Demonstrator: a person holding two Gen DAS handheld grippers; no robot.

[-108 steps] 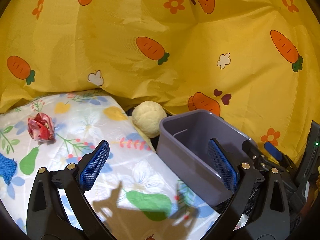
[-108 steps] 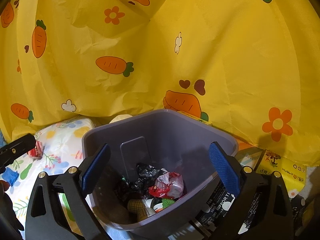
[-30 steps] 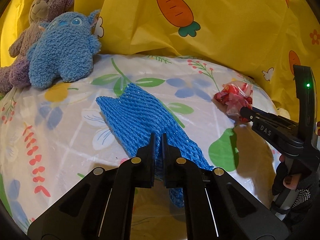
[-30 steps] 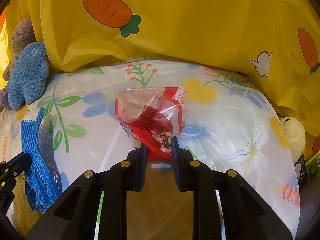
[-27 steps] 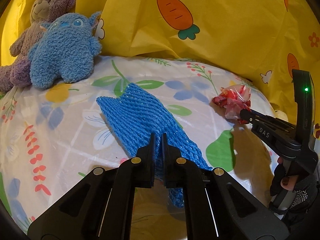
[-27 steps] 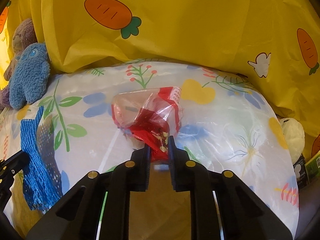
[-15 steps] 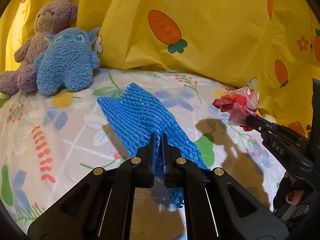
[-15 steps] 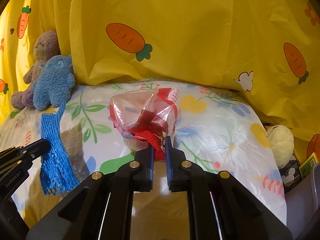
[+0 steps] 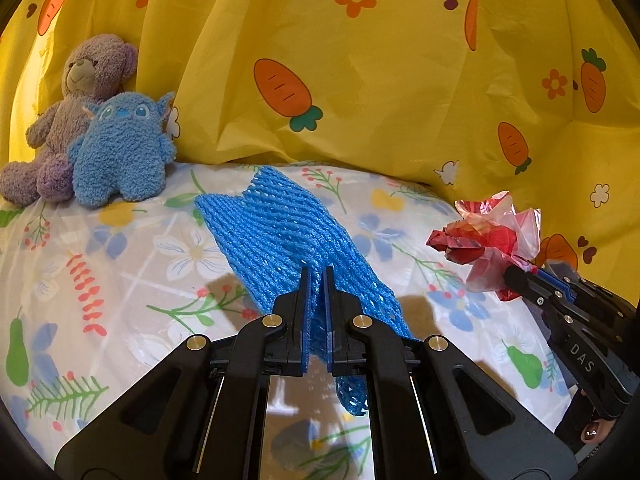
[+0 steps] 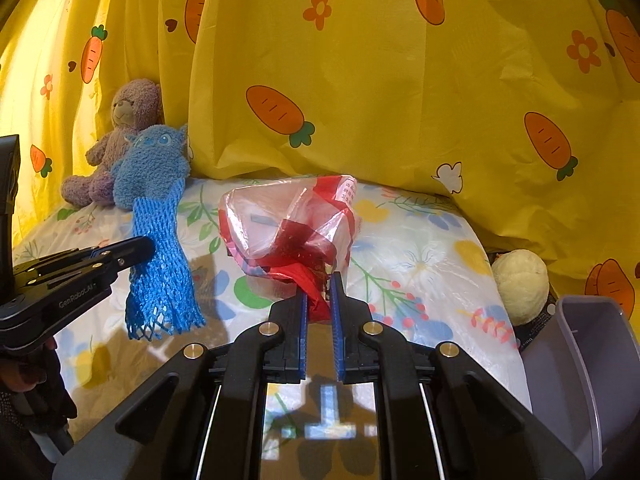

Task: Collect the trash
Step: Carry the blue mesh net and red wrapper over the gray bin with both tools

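Left wrist view showed the left claw (image 9: pixel 316 276) clamped shut on a blue foam net (image 9: pixel 292 236), which ran away from the claw tips with its long axis pointing forward and a little left, its far notched end toward the two plush toys (image 9: pixel 92 128) and its near end drooping below the claw. The net looked lifted off the flowered bed cover (image 9: pixel 120 264) rather than lying on it.

To the right of that claw, the right claw (image 10: pixel 319 280) had just been closing and pinched the red twisted neck of a crumpled red-and-clear plastic bag (image 10: pixel 292 224). The bag ballooned forward and upward from the tips, so its long axis ran roughly along the claw's line, its open puffed end farthest away.

Judged from this, both pieces of trash on the bed were picked up but neither was binned. The grey bin (image 10: pixel 580 364) sat low and to the right of the right claw, beside a pale yellow ball (image 10: pixel 520 284); carrying and dropping both items remained.
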